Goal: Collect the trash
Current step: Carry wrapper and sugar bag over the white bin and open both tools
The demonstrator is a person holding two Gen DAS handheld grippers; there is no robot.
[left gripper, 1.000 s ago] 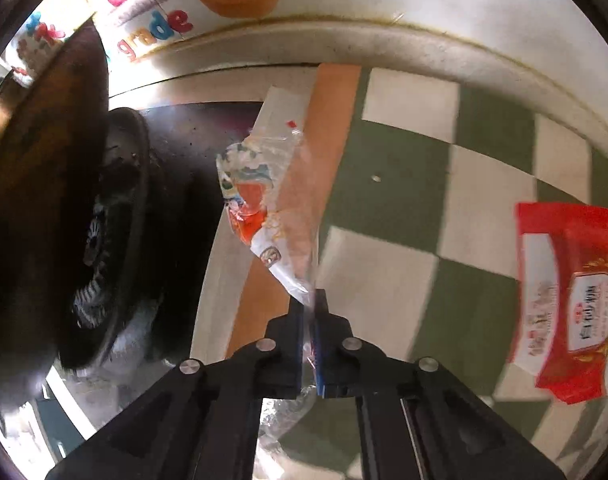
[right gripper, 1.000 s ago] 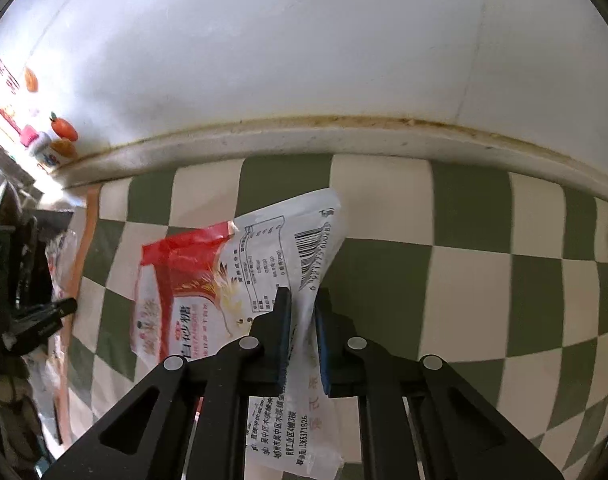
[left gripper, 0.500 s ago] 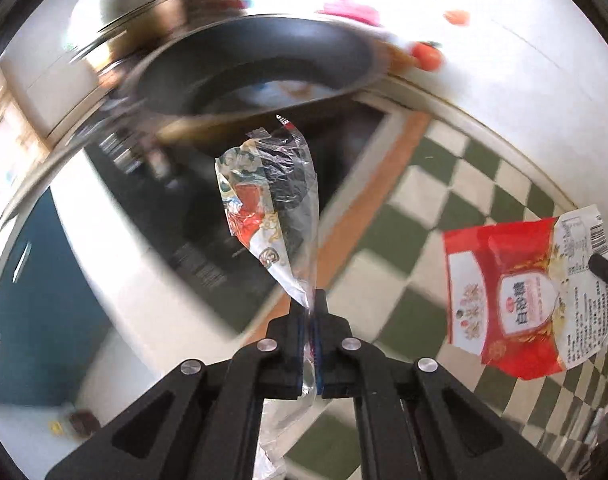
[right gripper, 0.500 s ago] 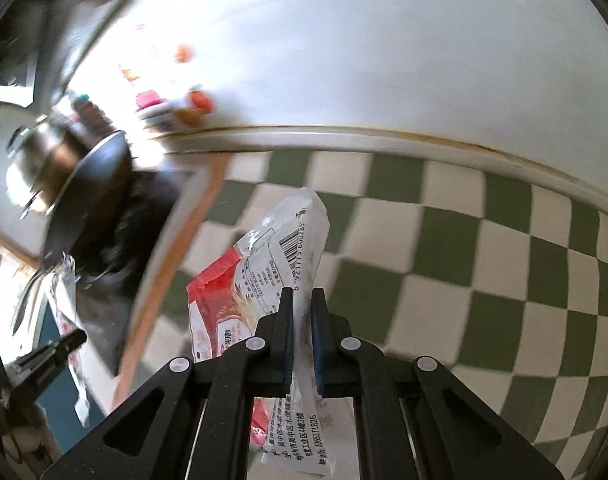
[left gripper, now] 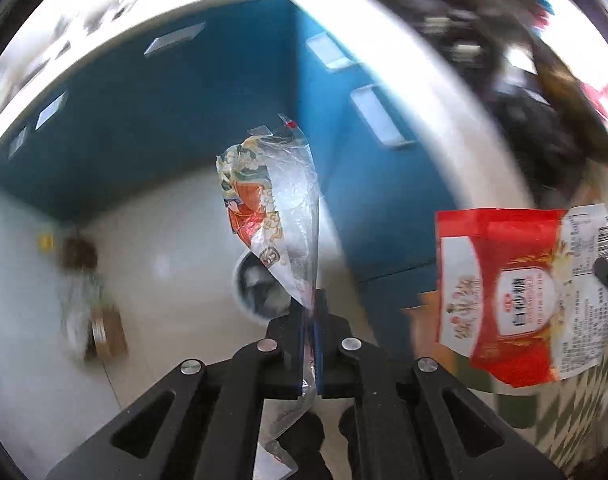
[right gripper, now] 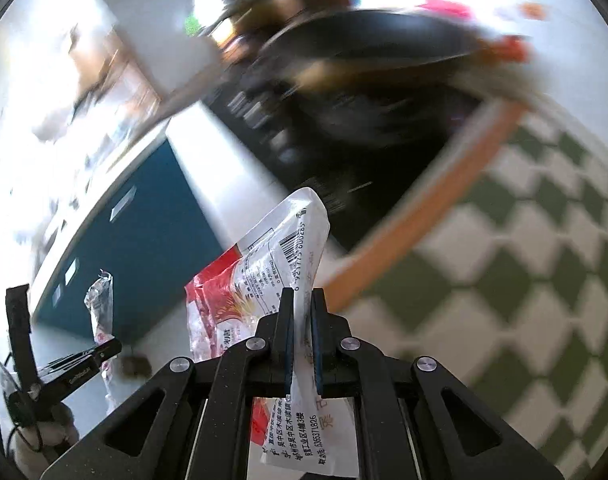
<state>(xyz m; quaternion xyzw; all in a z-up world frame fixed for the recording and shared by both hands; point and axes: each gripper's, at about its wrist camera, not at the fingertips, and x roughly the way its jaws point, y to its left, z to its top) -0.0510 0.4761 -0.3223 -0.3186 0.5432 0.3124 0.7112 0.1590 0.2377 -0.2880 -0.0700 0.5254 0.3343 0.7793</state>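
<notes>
In the left wrist view the left gripper [left gripper: 310, 312] sits at lower centre with its jaws pressed together on the bottom edge of a clear printed wrapper [left gripper: 275, 216], which stands up from the pinch through the middle of the frame, in the air over a pale floor [left gripper: 175, 248] and in front of blue cabinets [left gripper: 183, 92]; just behind the pinch there is a round pale shape on the floor that may be a bin, too blurred to say. At the right edge of that view hangs the red and white bag [left gripper: 516, 296], with only a dark tip of the other tool showing beside it. In the right wrist view the left tool and its wrapper appear small at lower left, and at lower centre the right gripper [right gripper: 301, 312] is closed, with a thin gap between the pads, on the white printed panel of the bag, near the barcode; the bag stands up and leans left. A green checked cloth [right gripper: 544, 280] fills the right of that frame. Only this view shows the cloth and a dark blurred pan at top; only the left view shows the bag's red face. Both holds are thin edge pinches on slick film, so a quick swing could pull either piece free, and the heavy blur suggests fast motion, which makes aiming a drop harder
</notes>
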